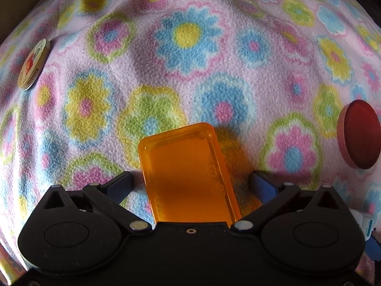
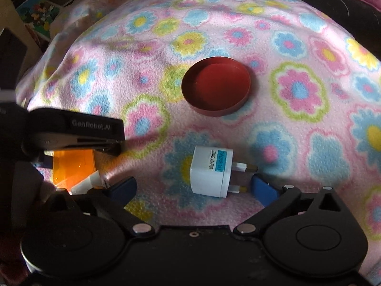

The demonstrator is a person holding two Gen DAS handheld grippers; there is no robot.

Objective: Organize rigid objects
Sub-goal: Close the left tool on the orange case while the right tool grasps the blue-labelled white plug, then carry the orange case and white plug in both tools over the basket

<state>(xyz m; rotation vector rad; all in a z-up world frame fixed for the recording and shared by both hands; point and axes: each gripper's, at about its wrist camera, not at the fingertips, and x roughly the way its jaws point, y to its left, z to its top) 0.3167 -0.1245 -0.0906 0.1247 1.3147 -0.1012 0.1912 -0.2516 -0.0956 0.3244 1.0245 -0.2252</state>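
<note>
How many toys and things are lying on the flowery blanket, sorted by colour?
Orange: 1, the orange tray
Red: 1, the red round lid
White: 1, the white plug adapter
Tan: 1, the round wooden disc
Total: 4

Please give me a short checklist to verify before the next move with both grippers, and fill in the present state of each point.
1. Left gripper jaws wide, pads clear of the orange tray: ok.
2. Right gripper jaws wide, pads not pressing the white travel adapter: ok.
3. Adapter lies on the blanket, prongs toward the right finger: ok.
4. Red lid lies apart from the adapter: ok.
5. Tray is empty: cannot tell, its near end is hidden.
6. Round wooden disc within reach: cannot tell.
</note>
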